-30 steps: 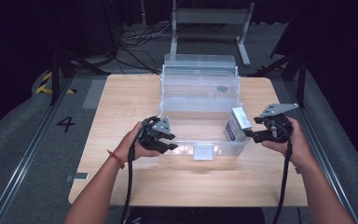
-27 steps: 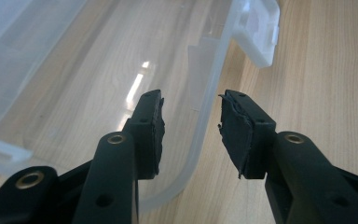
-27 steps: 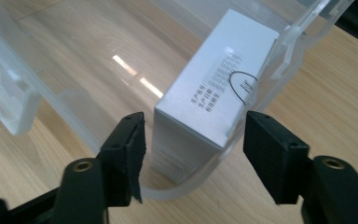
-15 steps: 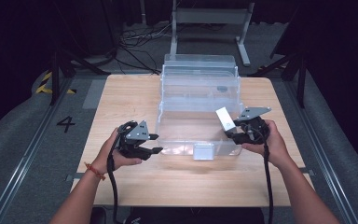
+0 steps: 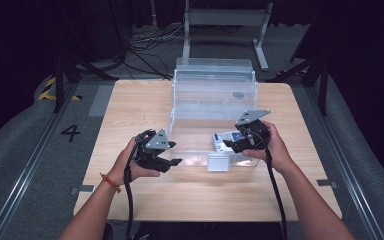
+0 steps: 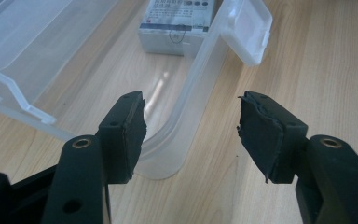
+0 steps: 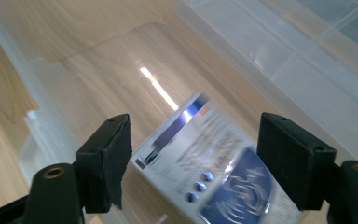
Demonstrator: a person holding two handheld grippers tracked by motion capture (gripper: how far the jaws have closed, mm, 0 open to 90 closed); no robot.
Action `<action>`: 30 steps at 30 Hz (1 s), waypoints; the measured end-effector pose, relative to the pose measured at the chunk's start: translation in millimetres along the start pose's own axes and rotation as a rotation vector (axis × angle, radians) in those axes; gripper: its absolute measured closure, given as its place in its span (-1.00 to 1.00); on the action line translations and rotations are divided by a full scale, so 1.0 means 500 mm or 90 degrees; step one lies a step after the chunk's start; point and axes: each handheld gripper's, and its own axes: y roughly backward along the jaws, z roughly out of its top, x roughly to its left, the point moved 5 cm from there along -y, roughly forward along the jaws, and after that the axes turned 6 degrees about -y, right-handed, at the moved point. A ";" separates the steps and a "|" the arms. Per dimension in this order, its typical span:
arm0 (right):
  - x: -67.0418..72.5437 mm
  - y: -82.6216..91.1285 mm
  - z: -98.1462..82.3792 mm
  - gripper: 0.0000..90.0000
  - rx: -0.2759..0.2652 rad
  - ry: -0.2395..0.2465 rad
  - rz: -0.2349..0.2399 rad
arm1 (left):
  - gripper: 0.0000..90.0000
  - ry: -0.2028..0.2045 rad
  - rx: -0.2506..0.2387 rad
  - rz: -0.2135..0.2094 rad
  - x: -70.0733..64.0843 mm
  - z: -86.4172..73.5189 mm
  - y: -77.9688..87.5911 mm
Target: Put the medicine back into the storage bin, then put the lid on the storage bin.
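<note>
A clear plastic bin (image 5: 215, 95) stands open on the wooden table. A small white and blue box (image 5: 224, 140) lies inside it at the front right, seen blurred (image 7: 214, 172) in the right gripper view. My right gripper (image 5: 226, 146) (image 7: 196, 154) hovers over the box; its jaws have just been opening and stand off both sides of it. My left gripper (image 5: 176, 161) (image 6: 191, 126) is at the bin's front left corner (image 6: 186, 135). Its jaws have also just been opening, and they straddle the rim without touching it.
A white latch tab (image 5: 218, 161) (image 6: 249, 30) hangs from the bin's front rim between the grippers. The bin's lid (image 5: 215, 65) stands up at the back. Bare table (image 5: 130, 110) lies left and right of the bin, and a metal stand (image 5: 225, 20) is behind it.
My right gripper carried the small box left and down into the bin and let it go. My left gripper drew back slightly toward the front left corner, jaws wider.
</note>
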 end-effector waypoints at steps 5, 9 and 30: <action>-0.025 0.028 0.011 -0.24 -0.042 0.001 -0.003 | -0.09 0.009 0.002 -0.014 0.010 0.003 -0.021; -0.070 0.055 0.024 -0.21 -0.068 -0.004 -0.008 | -0.06 0.011 0.023 -0.031 0.016 0.004 -0.045; -0.237 0.078 0.111 -0.13 -0.100 -0.025 -0.048 | 0.57 0.007 0.069 -0.089 0.029 0.004 -0.104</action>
